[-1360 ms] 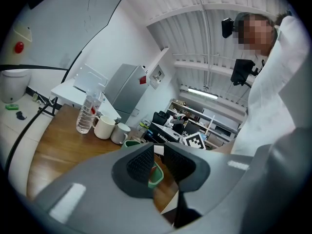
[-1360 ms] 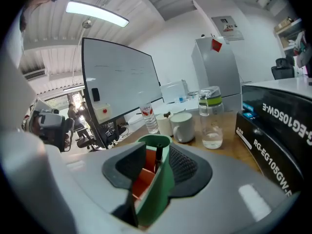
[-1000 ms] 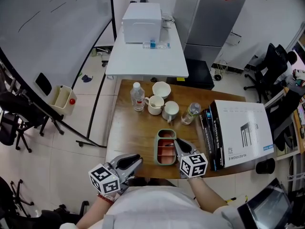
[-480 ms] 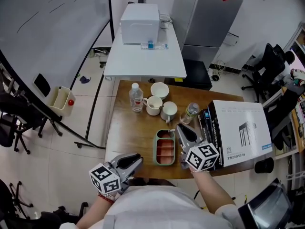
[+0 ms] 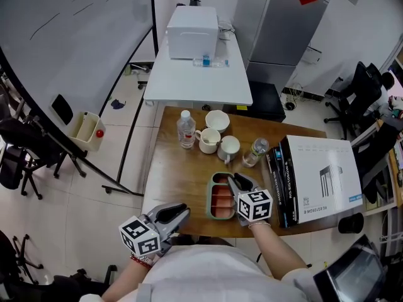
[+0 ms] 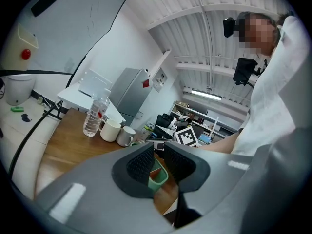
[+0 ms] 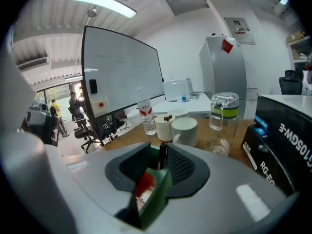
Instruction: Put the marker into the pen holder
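The green pen holder (image 5: 211,197), a tray with red-lined compartments, lies near the front of the wooden table (image 5: 176,175). My right gripper (image 5: 238,182) hovers over the holder's right side. In the right gripper view its jaws are opening: a black marker (image 7: 162,152) stands upright between them, against the right pad, with a gap on its left. The holder's green wall (image 7: 157,194) lies right under the jaws. My left gripper (image 5: 182,211) hangs at the table's front left edge. Its jaws stand a narrow gap apart with nothing between them, and the holder (image 6: 158,175) shows beyond them.
At the back of the table stand a water bottle (image 5: 185,129), two mugs (image 5: 206,140), a bowl (image 5: 216,119) and a glass jar (image 5: 255,151). A large white box (image 5: 321,178) on black boxes fills the right side. A white table (image 5: 195,74) lies behind.
The right gripper swung right off the holder, then came back left over it. Its jaws have parted. The left gripper has stayed put.
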`<state>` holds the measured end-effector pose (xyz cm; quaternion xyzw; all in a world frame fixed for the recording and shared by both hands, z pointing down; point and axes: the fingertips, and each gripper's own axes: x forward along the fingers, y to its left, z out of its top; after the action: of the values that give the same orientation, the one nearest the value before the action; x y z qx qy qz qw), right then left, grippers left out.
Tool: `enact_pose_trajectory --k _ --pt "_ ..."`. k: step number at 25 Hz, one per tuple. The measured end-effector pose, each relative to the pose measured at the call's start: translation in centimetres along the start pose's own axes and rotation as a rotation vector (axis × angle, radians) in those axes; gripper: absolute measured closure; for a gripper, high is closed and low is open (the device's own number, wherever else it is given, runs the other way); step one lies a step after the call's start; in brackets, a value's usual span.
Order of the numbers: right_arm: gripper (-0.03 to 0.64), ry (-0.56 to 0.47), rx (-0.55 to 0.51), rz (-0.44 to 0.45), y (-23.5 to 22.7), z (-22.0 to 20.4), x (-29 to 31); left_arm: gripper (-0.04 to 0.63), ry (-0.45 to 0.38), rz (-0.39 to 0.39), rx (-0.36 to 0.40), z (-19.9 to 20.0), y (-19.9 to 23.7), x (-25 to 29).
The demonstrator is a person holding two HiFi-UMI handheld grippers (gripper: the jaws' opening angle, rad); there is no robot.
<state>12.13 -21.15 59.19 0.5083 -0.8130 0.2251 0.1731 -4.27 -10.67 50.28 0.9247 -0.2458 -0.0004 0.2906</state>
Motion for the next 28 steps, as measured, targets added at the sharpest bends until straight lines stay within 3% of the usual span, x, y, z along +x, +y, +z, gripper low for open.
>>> enact_pose_trajectory --k 7,17,20,25,28 --pt "0.530 -0.017 0.097 -0.048 -2.0 -1.6 -2.7 0.529 0.003 -0.003 -0.001 0.1 0.0 0.1" --pt "0.531 -0.165 0.253 -0.094 -3.0 0.6 -10.0 0.529 0.064 -0.057 0.018 -0.2 -0.7 1.9" --pt "0.535 -0.188 0.191 -0.075 -1.3 2.7 -10.4 0.529 0.061 -0.080 0.022 -0.1 -1.2 2.5" --pt "0.537 -0.147 -0.034 -0.029 2.9 3.6 -9.8 0.529 0.052 -0.096 0.031 -0.1 -1.7 2.6" --pt "0.543 -0.125 -0.085 -0.020 4.0 3.7 -9.9 0.529 0.052 -0.086 0.026 0.0 -1.8 2.5"
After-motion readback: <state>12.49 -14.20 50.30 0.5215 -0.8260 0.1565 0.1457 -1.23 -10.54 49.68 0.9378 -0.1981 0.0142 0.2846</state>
